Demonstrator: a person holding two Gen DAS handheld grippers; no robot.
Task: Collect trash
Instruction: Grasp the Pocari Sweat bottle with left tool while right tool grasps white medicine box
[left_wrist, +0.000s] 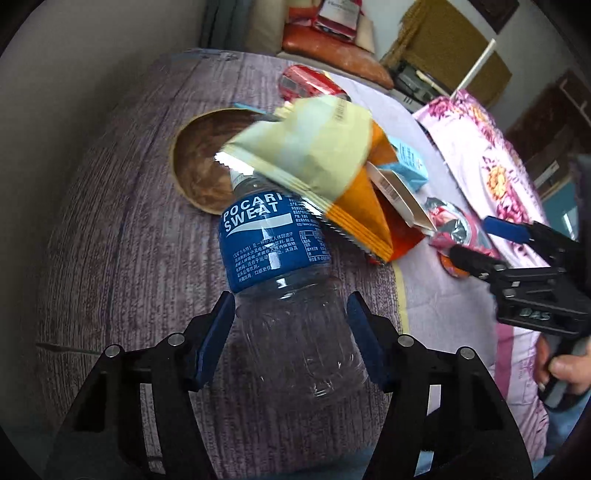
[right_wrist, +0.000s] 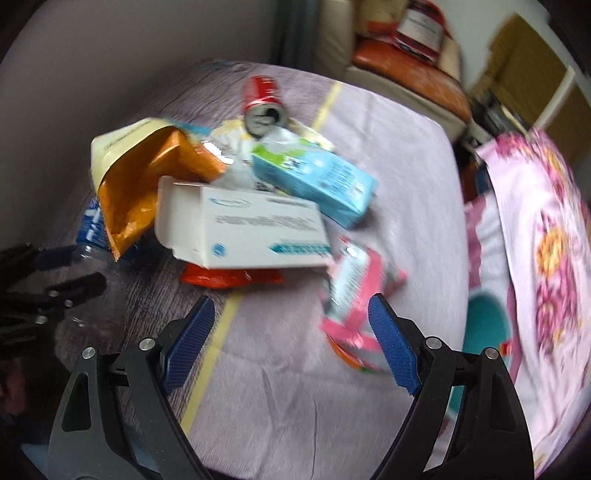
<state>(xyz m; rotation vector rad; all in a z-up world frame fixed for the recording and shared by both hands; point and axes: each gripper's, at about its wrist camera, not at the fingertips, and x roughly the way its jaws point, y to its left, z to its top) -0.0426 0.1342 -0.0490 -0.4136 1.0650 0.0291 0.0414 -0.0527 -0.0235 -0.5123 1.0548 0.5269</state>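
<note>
Wood-grain tabletop (left_wrist: 110, 240), half under a lilac cloth (right_wrist: 295, 387), carries a litter heap. Left gripper (left_wrist: 291, 332) straddles a clear bottle (left_wrist: 291, 321) labelled "POCARI SWEAT", pads close beside it, grip uncertain. At two o'clock, the right gripper (right_wrist: 291, 343) stands wide apart, empty, above a pink wrapper (right_wrist: 354, 291). Beyond lie a white carton (right_wrist: 243, 232) and a red can (right_wrist: 262, 103).

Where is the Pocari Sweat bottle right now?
In the left wrist view the bottle lies on the wood-grain table, its clear lower body between the left gripper's pads, its neck under the yellow-orange wrapper.
</note>
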